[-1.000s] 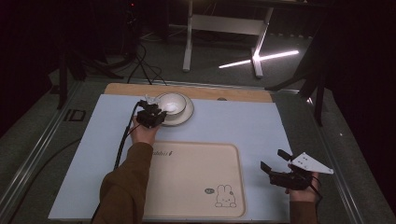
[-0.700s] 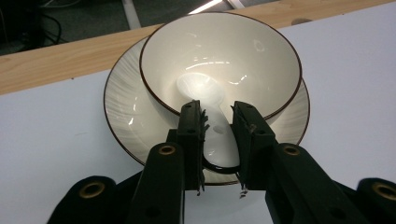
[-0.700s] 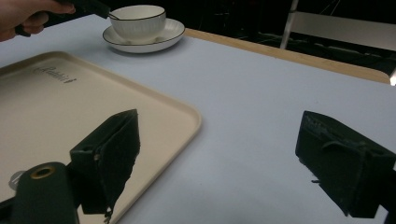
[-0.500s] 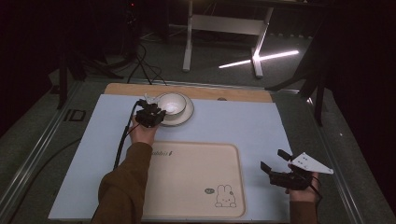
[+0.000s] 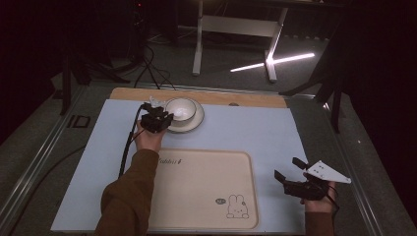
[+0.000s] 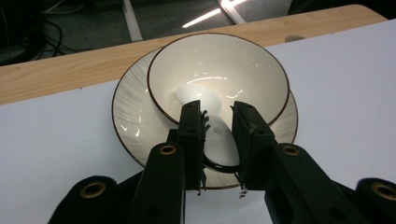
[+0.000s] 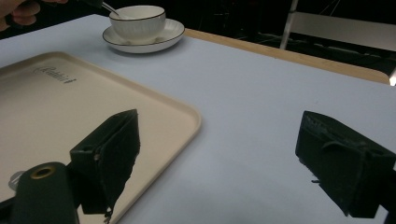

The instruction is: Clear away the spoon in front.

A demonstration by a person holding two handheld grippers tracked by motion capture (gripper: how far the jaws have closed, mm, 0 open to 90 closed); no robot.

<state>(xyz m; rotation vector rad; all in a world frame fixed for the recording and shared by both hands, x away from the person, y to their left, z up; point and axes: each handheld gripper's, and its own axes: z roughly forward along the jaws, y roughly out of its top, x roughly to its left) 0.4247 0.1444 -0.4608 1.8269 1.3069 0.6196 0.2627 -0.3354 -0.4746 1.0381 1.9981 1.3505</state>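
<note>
A white bowl (image 5: 180, 109) with a dark rim stands on a ribbed white saucer (image 5: 197, 119) at the far middle of the table. A white spoon (image 6: 219, 135) leans in the bowl (image 6: 219, 70), its handle sticking out over the near rim. My left gripper (image 6: 218, 109) is shut on that handle, at the bowl's near-left side (image 5: 164, 120). My right gripper (image 5: 287, 168) hovers open over the mat at the near right, just right of the cream tray (image 5: 196, 196), with nothing between its jaws (image 7: 219, 135).
The tray (image 7: 56, 102) bears a rabbit drawing (image 5: 237, 206) and lies in the near middle of the pale blue mat (image 5: 255, 132). A wooden strip (image 5: 246, 98) runs along the table's far edge. The left gripper's cable (image 5: 127, 147) trails back beside the sleeve.
</note>
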